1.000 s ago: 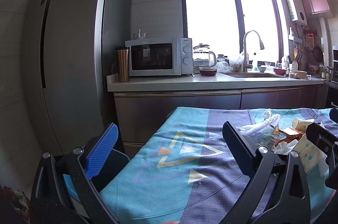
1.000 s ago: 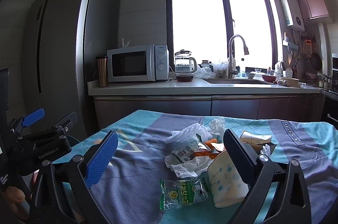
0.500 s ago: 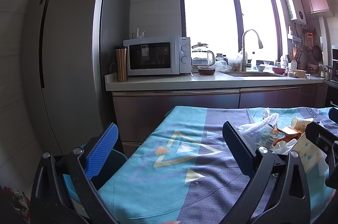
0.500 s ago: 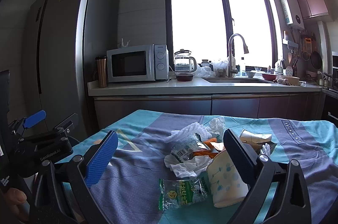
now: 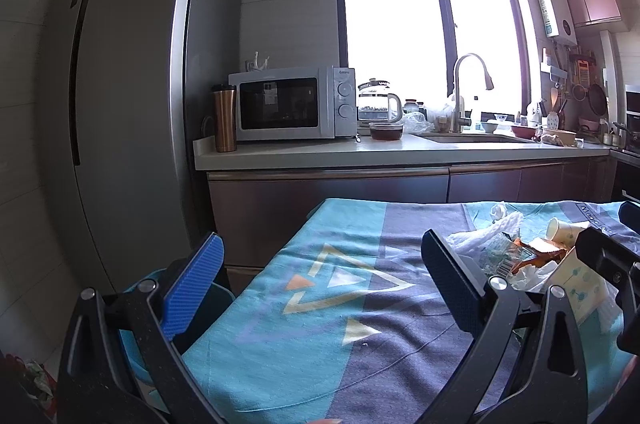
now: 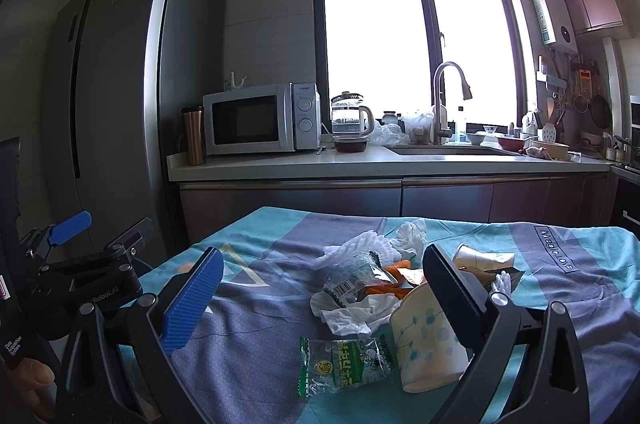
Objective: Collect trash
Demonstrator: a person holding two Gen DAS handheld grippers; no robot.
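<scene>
L tool (image 5: 320, 264) hovers level over the table's (image 5: 304, 356) left end w/ jaws wide, nothing between them, aimed toward the fridge (image 5: 132, 95) & microwave (image 5: 292, 107). R tool (image 6: 320, 284) is also spread wide & empty, held low over the patterned cloth, pointing at the trash pile (image 6: 368, 284): green snack wrapper (image 6: 344, 364) lies between its fingers, dotted paper cup (image 6: 428, 340) on its side just beside the right finger (image 6: 452, 288), crumpled tissue (image 6: 356, 312) & a clear barcode wrapper (image 6: 352, 280) behind, small paper cup (image 6: 476, 258) farther right.
</scene>
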